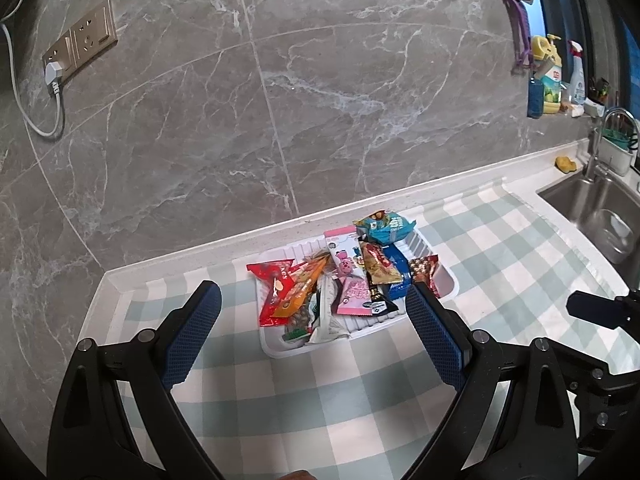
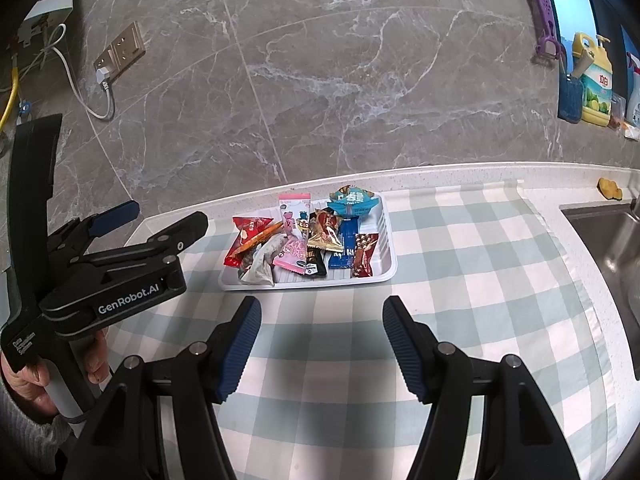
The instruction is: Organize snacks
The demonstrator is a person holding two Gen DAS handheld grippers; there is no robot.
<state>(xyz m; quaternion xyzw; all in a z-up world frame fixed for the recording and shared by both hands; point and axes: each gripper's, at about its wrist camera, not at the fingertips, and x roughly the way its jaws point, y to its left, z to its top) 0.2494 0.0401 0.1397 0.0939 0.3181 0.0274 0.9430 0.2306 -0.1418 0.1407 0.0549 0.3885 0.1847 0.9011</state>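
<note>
both tongs, left tongs and right tongs, released and empty, near a white tray of snack packets on the checked tabletop.

Glossy foil snack wrappers, white ribbed plastic tray, matt checked cloth, polished marble-look wall tiles, brushed steel sink, speckled stone counter, ribbed blue rubber pads

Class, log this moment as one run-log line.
left claw: open, empty | right claw: open, empty | colourful snack packets: in white plastic tray
</note>
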